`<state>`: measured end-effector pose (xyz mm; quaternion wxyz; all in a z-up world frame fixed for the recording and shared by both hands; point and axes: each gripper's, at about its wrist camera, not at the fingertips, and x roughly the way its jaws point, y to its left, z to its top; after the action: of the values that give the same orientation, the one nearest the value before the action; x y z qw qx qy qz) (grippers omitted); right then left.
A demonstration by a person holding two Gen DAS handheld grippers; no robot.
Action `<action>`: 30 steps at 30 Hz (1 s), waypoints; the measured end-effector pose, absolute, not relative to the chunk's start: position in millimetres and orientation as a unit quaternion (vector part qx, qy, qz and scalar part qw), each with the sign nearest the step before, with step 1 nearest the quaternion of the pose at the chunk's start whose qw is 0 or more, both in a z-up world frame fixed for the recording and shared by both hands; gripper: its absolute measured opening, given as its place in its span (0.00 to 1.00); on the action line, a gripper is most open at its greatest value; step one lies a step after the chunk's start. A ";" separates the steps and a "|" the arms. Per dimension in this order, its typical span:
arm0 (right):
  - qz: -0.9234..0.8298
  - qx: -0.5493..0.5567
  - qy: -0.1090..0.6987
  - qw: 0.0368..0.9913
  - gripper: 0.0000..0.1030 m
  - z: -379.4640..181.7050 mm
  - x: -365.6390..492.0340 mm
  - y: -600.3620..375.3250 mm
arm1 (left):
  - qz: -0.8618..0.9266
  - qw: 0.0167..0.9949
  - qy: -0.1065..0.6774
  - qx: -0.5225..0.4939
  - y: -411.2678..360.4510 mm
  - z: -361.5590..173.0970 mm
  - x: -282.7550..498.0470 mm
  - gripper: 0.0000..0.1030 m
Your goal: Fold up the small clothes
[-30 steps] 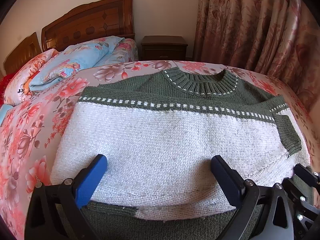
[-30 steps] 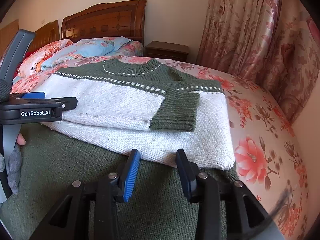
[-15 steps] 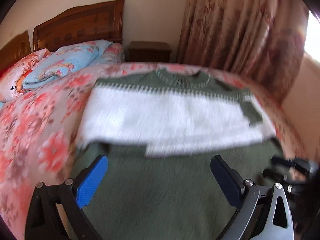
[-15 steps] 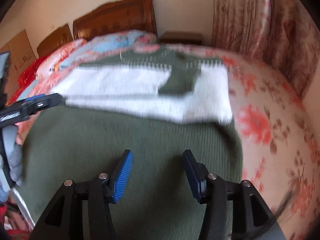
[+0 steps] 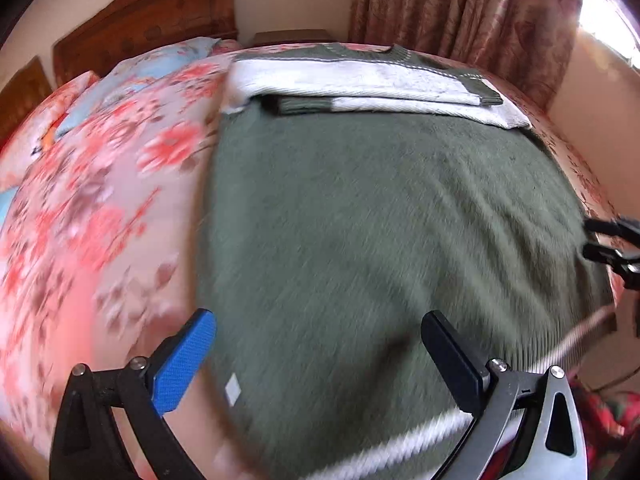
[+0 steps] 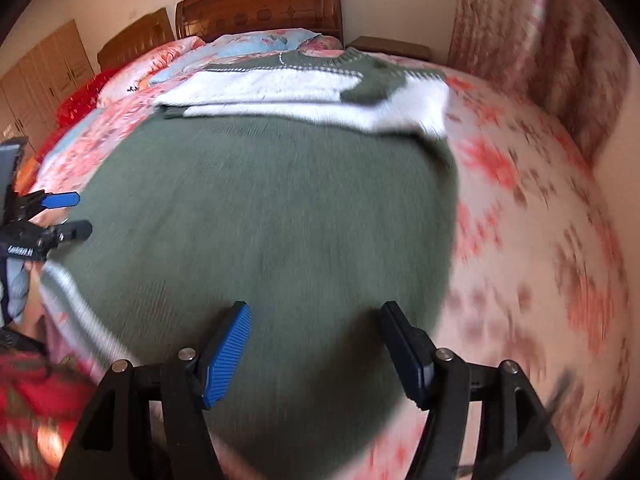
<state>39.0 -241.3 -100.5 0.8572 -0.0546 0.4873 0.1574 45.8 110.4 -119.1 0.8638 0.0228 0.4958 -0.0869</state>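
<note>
The sweater [image 5: 380,220] lies flat on the floral bedspread [image 5: 104,208], its green lower body spread toward the near edge of the bed while the white chest band and both sleeves sit folded across it at the far end, near the collar. That layout suits a last fold: with the sleeves already tucked in, the long green half is free to be brought up over them, probably from the hem. The left gripper [image 5: 316,360] hangs over the green knit near its left border, jaws wide apart with nothing between them; the right gripper [image 6: 316,344] is also spread and empty, its jaws having just been opening, poised above the near right part of the cloth. Both appear placed to take the hem at two corners. The left wrist view shows the white stripe of the hem [image 5: 400,444] right under the jaws and the stacked sleeve layers edge-on; the right wrist view instead shows the sweater's right border against the bedspread, the headboard [image 6: 260,4], and the other gripper out at the left.
</note>
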 end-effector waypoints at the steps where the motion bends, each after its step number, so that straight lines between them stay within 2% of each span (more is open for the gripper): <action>1: 0.161 -0.048 0.482 0.860 0.65 -98.9 24.9 -248.3 | -0.085 0.861 0.501 0.011 117.2 -120.2 40.4 1.00; 8: 0.162 -0.012 0.503 0.849 0.62 -104.1 -31.3 -265.0 | -0.092 0.856 0.498 -0.105 154.5 -121.7 9.9 1.00; 10: 0.171 -0.011 0.503 0.847 0.46 -102.6 -38.7 -261.2 | -0.103 0.854 0.496 -0.122 153.6 -121.1 3.3 1.00; 12: 0.167 -0.025 0.499 0.850 0.42 -102.4 -42.3 -255.7 | -0.120 0.850 0.497 -0.128 147.6 -118.4 8.8 1.00; 13: 0.157 -0.045 0.491 0.856 0.33 -100.1 -43.6 -253.9 | -0.115 0.855 0.492 -0.118 144.9 -115.2 6.3 1.00; 14: 0.139 -0.061 0.480 0.864 0.30 -96.3 -43.0 -254.1 | -0.090 0.871 0.474 -0.097 142.2 -107.9 3.1 1.00; 18: 0.100 -0.023 0.426 0.899 0.30 -69.9 -28.8 -269.0 | -0.095 0.898 0.419 -0.094 127.8 -83.9 11.9 1.00; 25: 0.214 -0.099 0.430 0.872 0.30 -84.7 7.0 -167.4 | -0.161 0.879 0.448 0.003 30.7 -95.3 56.6 1.00; 28: 0.222 -0.140 0.448 0.855 0.31 -103.7 10.5 -151.3 | -0.149 0.859 0.486 0.058 17.3 -115.2 59.8 1.00; 30: 0.235 -0.151 0.439 0.854 0.31 -104.1 0.3 -163.2 | -0.140 0.866 0.473 0.078 28.4 -119.9 42.2 1.00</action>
<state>0.3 -163.2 -104.1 0.8539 -0.1514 0.4389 0.2351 42.2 28.4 -119.9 0.8662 0.0776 0.4734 -0.1396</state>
